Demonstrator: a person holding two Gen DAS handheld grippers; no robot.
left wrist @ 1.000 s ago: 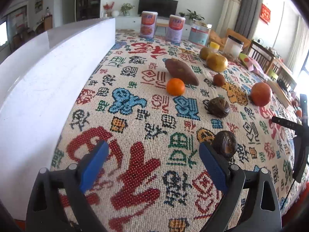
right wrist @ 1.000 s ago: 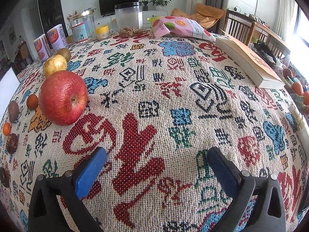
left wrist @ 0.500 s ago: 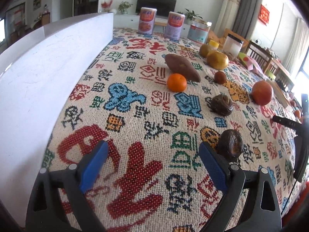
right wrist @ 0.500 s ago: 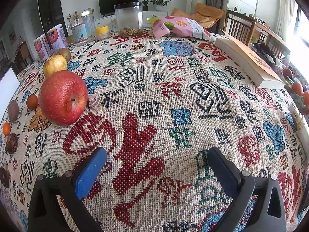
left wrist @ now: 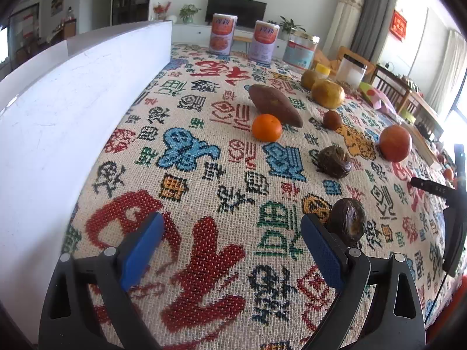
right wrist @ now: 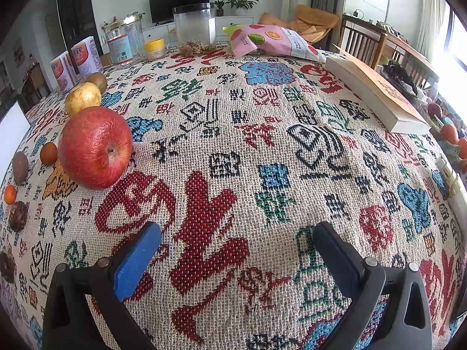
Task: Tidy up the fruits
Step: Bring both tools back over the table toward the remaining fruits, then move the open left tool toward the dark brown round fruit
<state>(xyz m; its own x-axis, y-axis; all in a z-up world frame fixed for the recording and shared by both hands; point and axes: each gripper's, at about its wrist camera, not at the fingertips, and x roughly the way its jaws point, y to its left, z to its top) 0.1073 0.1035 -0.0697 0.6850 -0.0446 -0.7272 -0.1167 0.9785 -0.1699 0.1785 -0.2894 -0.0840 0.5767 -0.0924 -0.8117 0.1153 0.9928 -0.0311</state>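
Observation:
Fruits lie scattered on a patterned tablecloth [left wrist: 204, 175]. My left gripper [left wrist: 230, 233] is open and empty, low over the cloth; a dark wrinkled fruit [left wrist: 350, 221] sits just behind its right finger. Farther off are another dark fruit [left wrist: 334, 162], an orange mandarin [left wrist: 267, 127], a sweet potato [left wrist: 274, 105], a small brown fruit [left wrist: 332, 120], a yellow pear [left wrist: 327, 93] and a red apple [left wrist: 395, 143]. My right gripper [right wrist: 236, 242] is open and empty; the red apple [right wrist: 95, 147] lies ahead to its left, the yellow pear [right wrist: 83, 99] beyond.
A tall white box wall [left wrist: 73, 110] runs along the left of the left wrist view. At the far table edge stand cans [left wrist: 223, 38], jars [right wrist: 194, 27], a snack bag [right wrist: 271, 40] and a book [right wrist: 376, 93]. The other gripper's black frame [left wrist: 455, 204] shows at right.
My left gripper has moved slightly forward and left toward the fruits, so the dark fruit now sits closer to its right finger. The right gripper has not moved.

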